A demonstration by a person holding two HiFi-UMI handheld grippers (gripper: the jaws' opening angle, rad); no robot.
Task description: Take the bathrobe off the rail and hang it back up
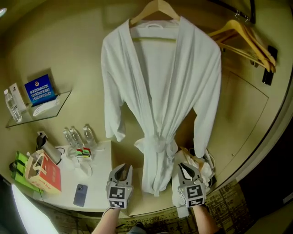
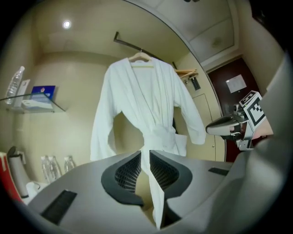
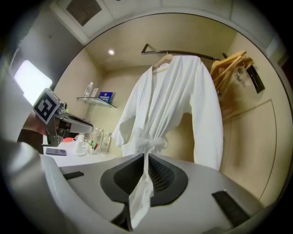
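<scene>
White towelling bathrobe (image 1: 155, 91) hangs belted on its wooden hanger (image 1: 155, 10) toward the rail's (image 3: 187, 53) left end; my left tongs (image 1: 122, 168) and right tongs (image 1: 187, 168) sit barely parted, empty, flanking its hem, so I judge both should pinch the hanger's shoulders evenly.

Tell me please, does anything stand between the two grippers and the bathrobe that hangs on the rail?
Nothing visible does. The left gripper and the right gripper are low in front of the bathrobe, with open air up to it. Spare wooden hangers hang further right, outside that path.
</scene>
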